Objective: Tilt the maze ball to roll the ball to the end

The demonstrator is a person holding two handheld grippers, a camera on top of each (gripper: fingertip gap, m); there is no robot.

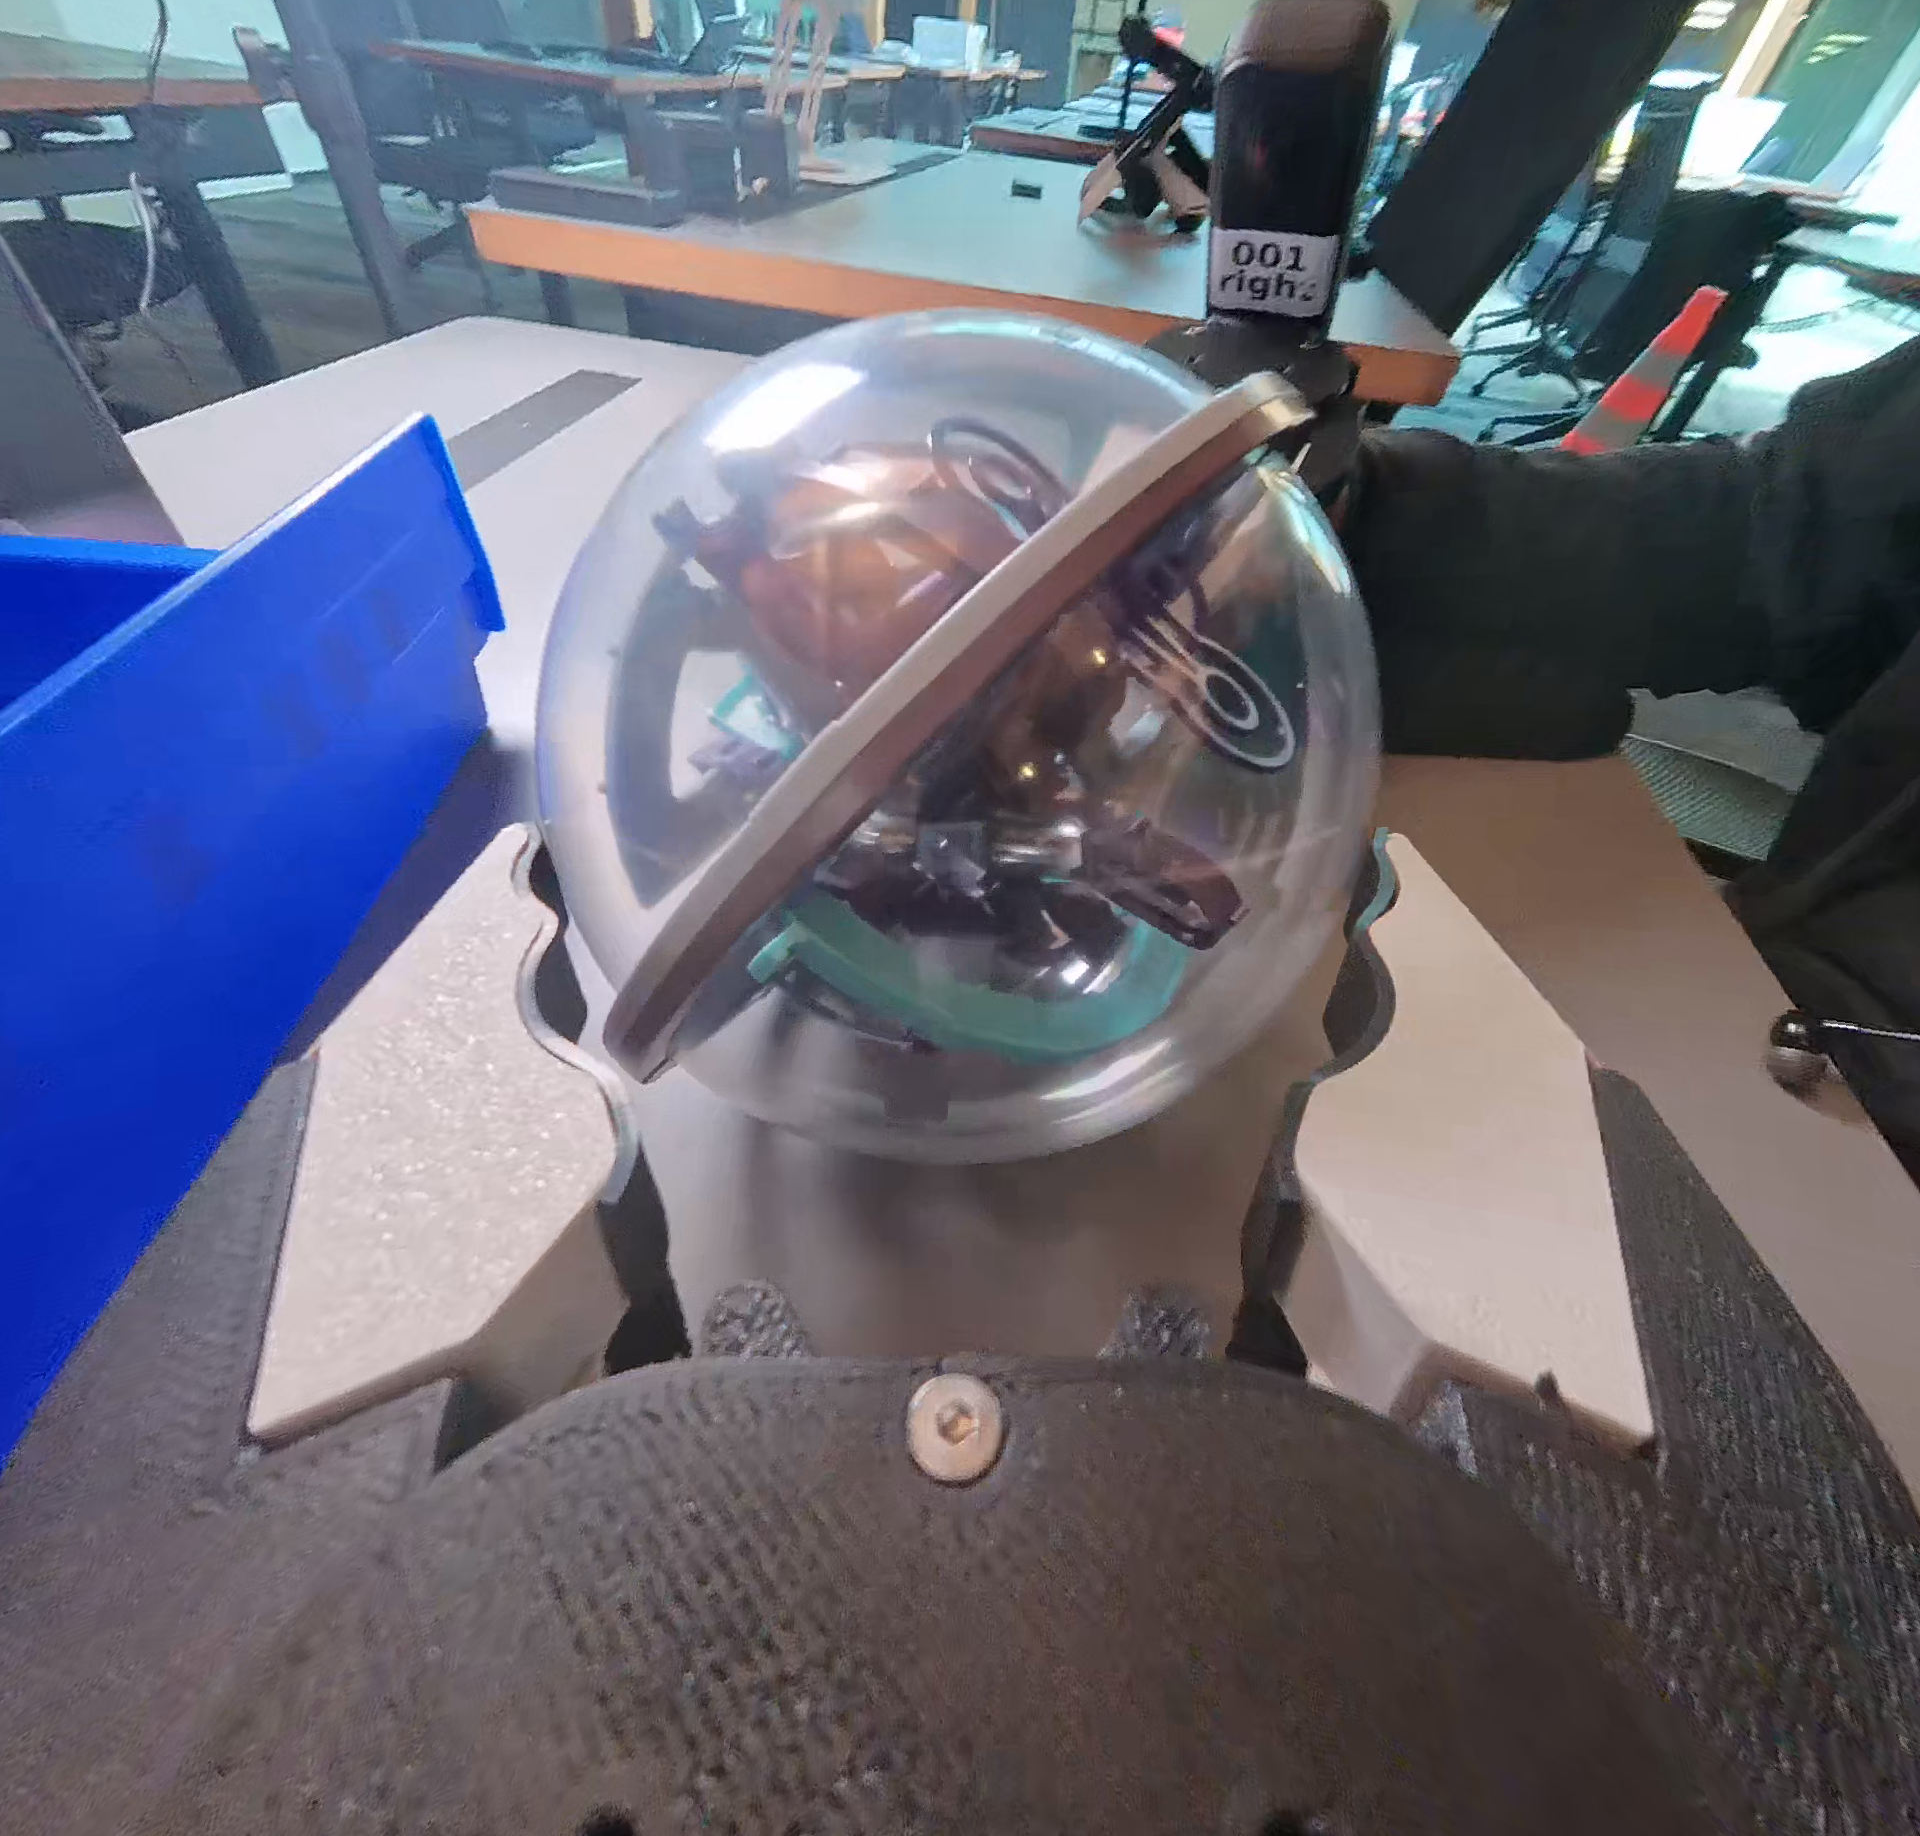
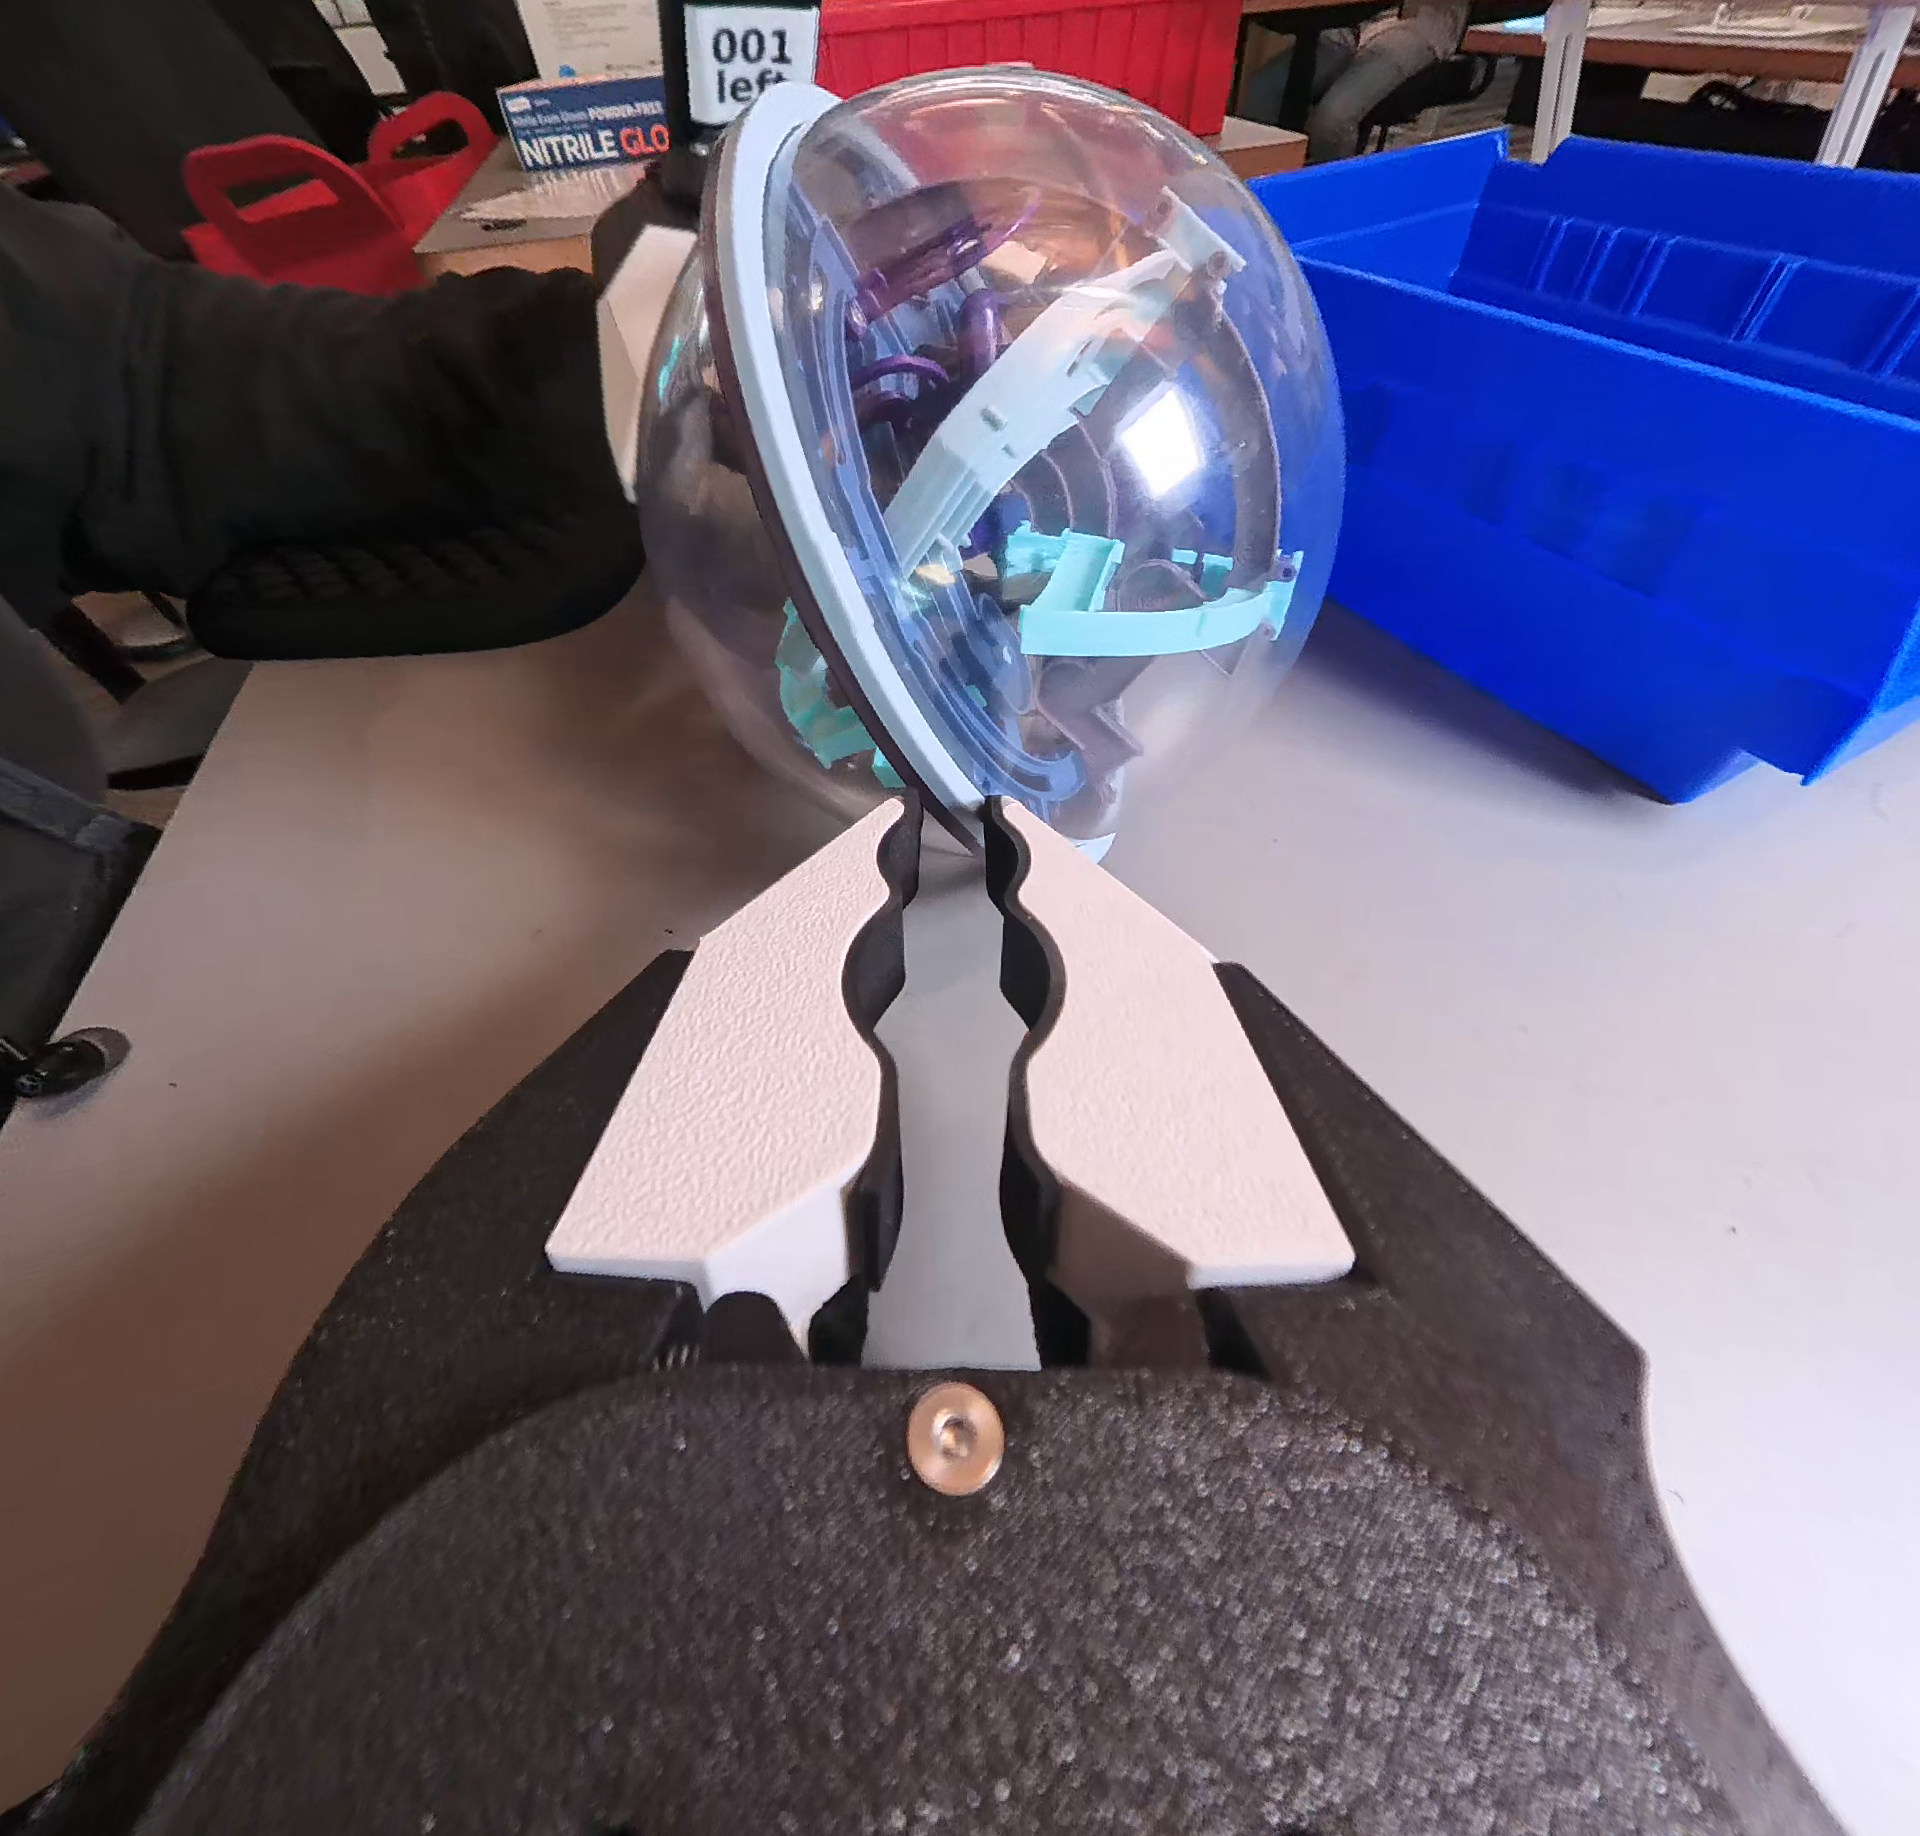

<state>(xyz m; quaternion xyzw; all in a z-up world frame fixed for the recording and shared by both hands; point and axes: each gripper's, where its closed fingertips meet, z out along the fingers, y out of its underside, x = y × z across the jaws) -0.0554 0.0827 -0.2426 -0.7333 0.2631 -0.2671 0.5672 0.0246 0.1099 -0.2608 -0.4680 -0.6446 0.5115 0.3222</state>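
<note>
The maze ball (image 1: 956,737) is a clear sphere with a grey ring around its middle and coloured tracks inside. In the left wrist view it sits tilted between the fingertips of my left gripper (image 1: 956,851), which is spread wide with both tips against the sphere's sides. My right gripper (image 2: 951,820) is shut on the lower edge of the ring of the maze ball (image 2: 997,477). In the left wrist view the right gripper (image 1: 1320,415) holds the ring at the ball's far upper side. One white finger (image 2: 629,363) of the left gripper shows against the sphere. I cannot make out the small ball inside.
A blue bin (image 1: 208,747) stands close to the ball's left side; it also shows in the right wrist view (image 2: 1610,539). Black-gloved hands (image 1: 1558,591) (image 2: 312,436) hold the grippers. A red bin (image 2: 1039,30), a red basket (image 2: 312,197) and a glove box (image 2: 582,129) stand behind.
</note>
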